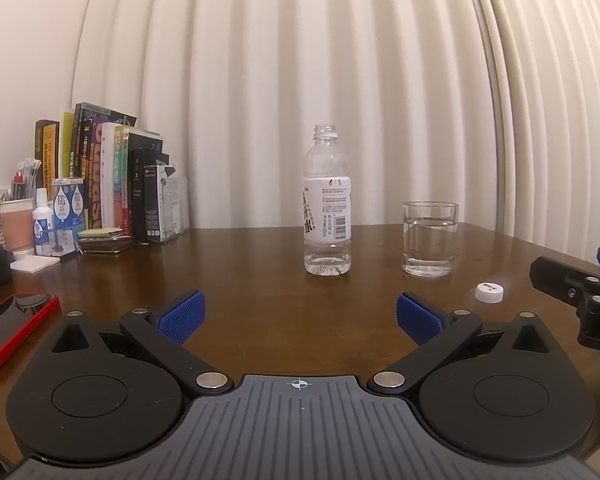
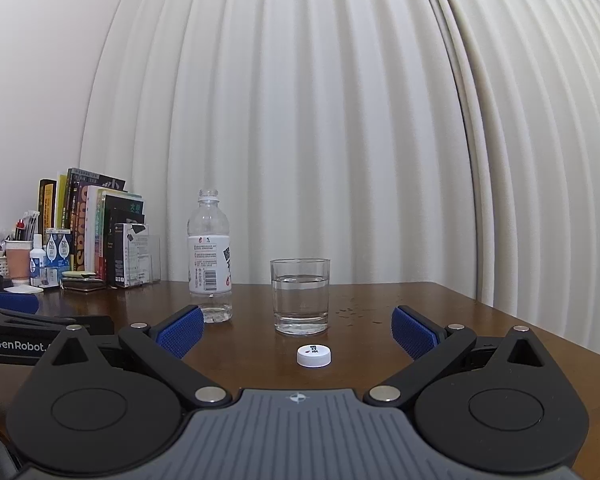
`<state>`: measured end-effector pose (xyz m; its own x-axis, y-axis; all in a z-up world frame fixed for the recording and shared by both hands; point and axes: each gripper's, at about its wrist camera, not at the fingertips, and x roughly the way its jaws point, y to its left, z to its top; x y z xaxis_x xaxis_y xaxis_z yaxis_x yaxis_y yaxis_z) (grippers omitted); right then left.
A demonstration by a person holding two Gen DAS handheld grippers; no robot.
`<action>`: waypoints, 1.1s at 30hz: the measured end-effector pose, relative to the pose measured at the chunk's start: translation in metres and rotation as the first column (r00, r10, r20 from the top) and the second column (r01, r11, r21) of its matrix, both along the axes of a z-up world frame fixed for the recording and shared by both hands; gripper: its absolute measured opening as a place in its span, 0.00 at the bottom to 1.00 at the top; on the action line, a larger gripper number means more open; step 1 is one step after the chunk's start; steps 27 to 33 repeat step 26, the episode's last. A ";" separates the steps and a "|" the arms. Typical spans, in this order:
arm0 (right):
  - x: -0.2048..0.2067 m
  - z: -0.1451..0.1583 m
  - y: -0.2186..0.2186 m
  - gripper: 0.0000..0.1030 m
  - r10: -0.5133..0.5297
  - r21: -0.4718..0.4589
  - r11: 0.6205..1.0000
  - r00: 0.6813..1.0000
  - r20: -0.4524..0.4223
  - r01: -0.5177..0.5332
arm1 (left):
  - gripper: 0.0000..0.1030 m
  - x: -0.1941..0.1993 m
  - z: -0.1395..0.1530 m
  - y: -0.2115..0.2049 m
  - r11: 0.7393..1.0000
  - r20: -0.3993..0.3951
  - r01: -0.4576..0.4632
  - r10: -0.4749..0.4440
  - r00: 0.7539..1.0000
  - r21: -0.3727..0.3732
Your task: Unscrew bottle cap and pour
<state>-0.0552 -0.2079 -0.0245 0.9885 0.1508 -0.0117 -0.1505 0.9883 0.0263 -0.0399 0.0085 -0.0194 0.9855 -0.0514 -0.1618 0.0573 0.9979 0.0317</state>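
Note:
A clear plastic bottle (image 1: 327, 204) with a white label stands upright and uncapped on the wooden table (image 1: 240, 272), with a little water at its bottom. To its right stands a glass (image 1: 430, 239) about half full of water. The white cap (image 1: 489, 291) lies on the table in front of the glass. My left gripper (image 1: 300, 316) is open and empty, well short of the bottle. My right gripper (image 2: 298, 330) is open and empty, with the cap (image 2: 314, 355) on the table between its fingers, the glass (image 2: 300, 296) beyond and the bottle (image 2: 209, 258) at left.
Books (image 1: 112, 176), small bottles and a cup (image 1: 17, 224) stand at the table's back left. A red phone (image 1: 12, 324) lies at the left edge. White curtains hang behind. Water drops (image 2: 350, 312) lie to the right of the glass. The right gripper's body (image 1: 572, 288) shows at the right.

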 end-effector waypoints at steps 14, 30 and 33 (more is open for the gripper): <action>0.000 0.000 0.000 1.00 0.003 -0.012 1.000 1.000 0.000 -0.003 | 1.00 -0.001 0.000 0.002 1.000 0.000 -0.004 0.004 1.000 -0.010; -0.003 0.001 0.001 1.00 0.004 -0.013 1.000 1.000 0.002 -0.004 | 1.00 -0.002 -0.001 0.000 1.000 -0.002 -0.013 0.013 1.000 0.006; -0.003 0.001 0.001 1.00 0.004 -0.013 1.000 1.000 0.002 -0.004 | 1.00 -0.002 -0.001 0.000 1.000 -0.002 -0.013 0.013 1.000 0.006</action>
